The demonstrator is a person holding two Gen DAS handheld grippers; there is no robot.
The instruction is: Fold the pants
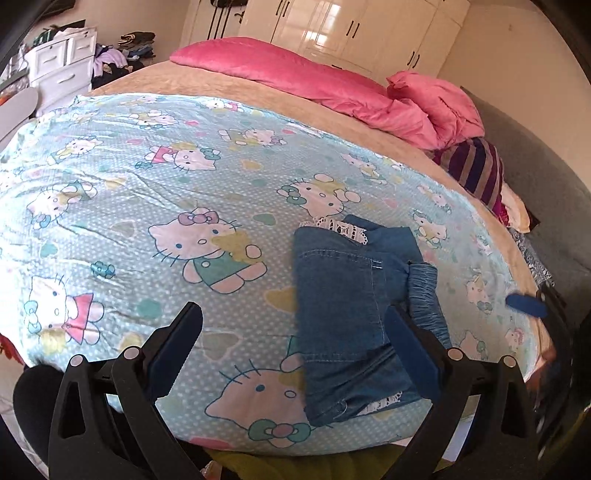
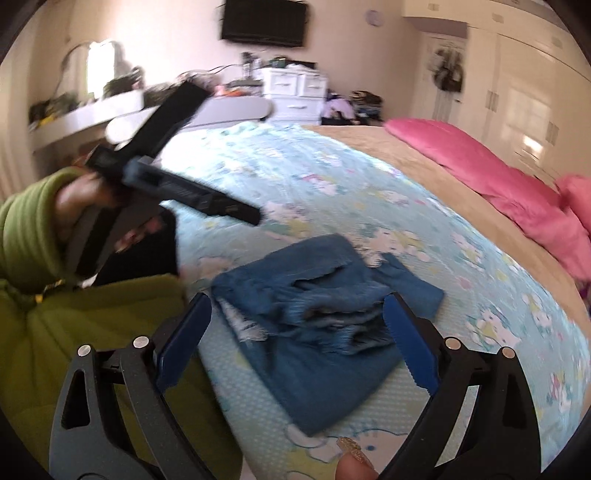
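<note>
While both the left claw (image 1: 293, 354) and the right claw (image 2: 297, 341) hang wide open and empty above the folded pants (image 1: 351, 314) at the five o'clock edge of the bed (image 1: 147, 155), any brush from a retreating finger risks undoing the loose top fold or dragging the bundle off.

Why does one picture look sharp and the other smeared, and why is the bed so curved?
Left wrist view: sharp; the fisheye lens bulges the cartoon bedsheet into a dome, and window glare shines on the wardrobe doors. Right wrist view: smeared by motion, so the folded jeans and the other gripper look soft, and the bright mirror is washed out.
</note>
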